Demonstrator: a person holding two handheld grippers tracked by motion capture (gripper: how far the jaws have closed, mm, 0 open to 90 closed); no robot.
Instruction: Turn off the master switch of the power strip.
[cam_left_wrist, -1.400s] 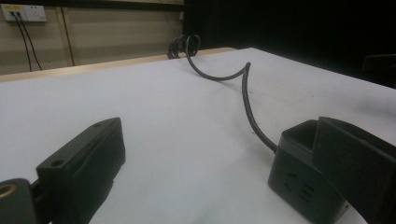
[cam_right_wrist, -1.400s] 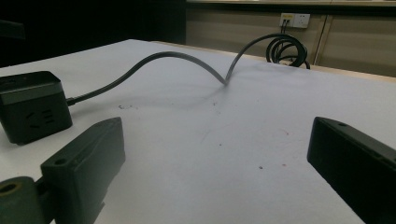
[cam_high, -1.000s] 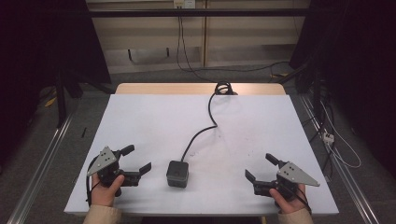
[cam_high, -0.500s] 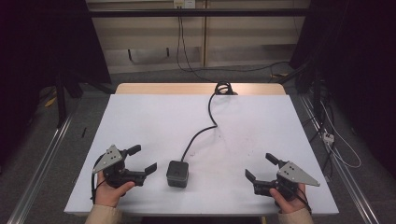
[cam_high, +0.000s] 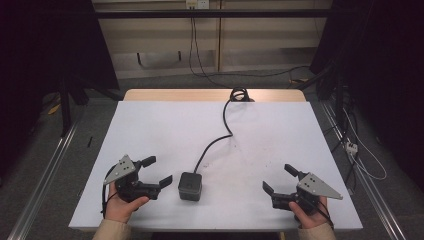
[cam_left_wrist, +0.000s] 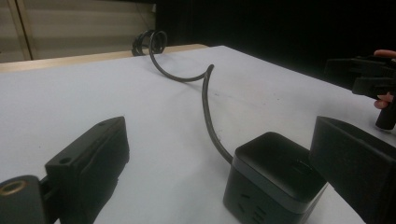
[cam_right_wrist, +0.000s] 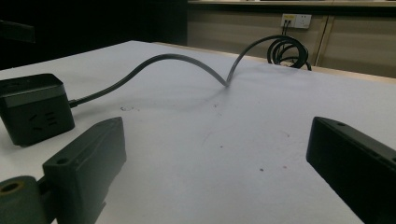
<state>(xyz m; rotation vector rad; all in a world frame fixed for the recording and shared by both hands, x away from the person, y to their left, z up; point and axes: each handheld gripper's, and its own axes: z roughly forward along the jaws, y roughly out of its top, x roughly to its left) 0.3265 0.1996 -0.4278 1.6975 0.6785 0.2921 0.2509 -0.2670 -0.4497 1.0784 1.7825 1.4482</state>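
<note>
The left gripper (cam_high: 154, 171) has slid in from the left to just beside the socket cube (cam_high: 190, 185) near the tabletop's (cam_high: 165, 125) front edge, fingers wide for a likely grasp, while the right gripper (cam_high: 280, 179) waits apart, also wide.

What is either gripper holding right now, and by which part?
Nothing is held. The left gripper is open beside the black power cube, not touching it; the right gripper is open over bare table.
</note>
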